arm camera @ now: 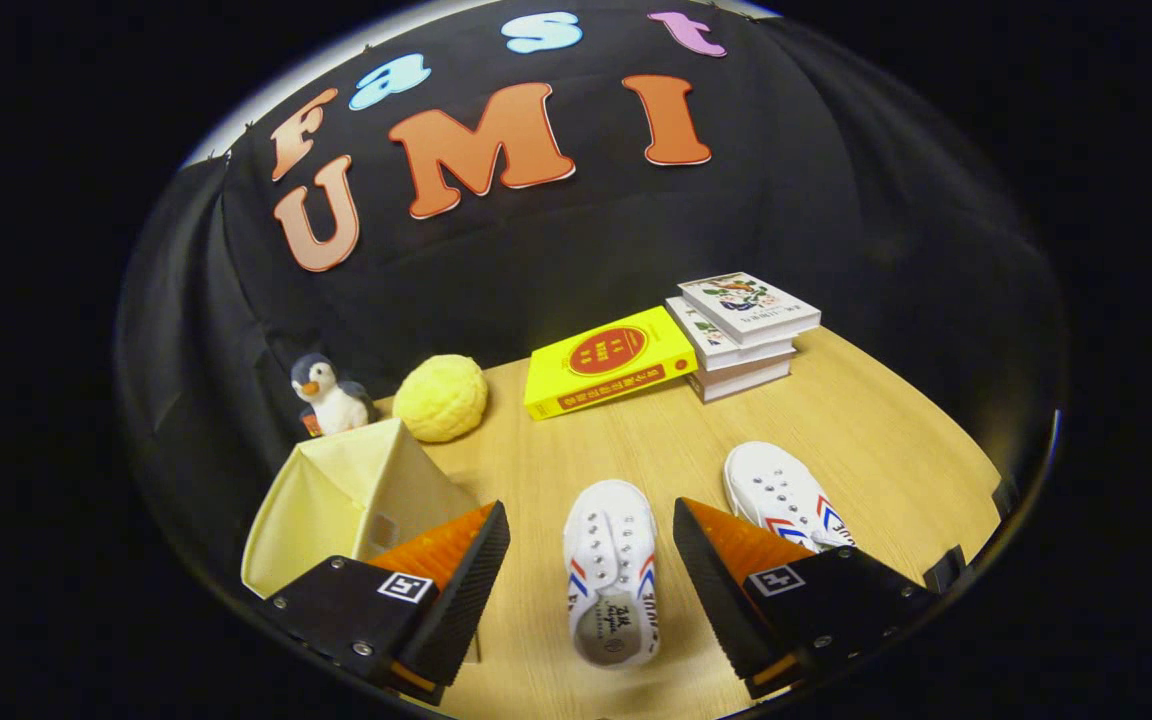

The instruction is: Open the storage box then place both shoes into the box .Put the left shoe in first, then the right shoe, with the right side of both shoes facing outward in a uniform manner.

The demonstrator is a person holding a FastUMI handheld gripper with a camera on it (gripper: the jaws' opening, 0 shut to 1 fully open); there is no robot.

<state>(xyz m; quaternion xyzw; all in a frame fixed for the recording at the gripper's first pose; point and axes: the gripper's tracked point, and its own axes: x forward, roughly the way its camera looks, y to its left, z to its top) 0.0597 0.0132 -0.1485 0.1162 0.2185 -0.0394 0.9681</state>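
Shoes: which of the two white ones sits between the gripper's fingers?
The shoe lying between the open gripper's fingers, untouched by either. The other shoe lies beyond the right-hand finger, nearer the stacked books.

Gripper view: the scene is seen from above the near edge of the table [866, 440], angled downward and forward along the open fingers of the gripper [591, 545]. The table top is viewed at close range; the booth wall [836, 220] is faced beyond its far edge.
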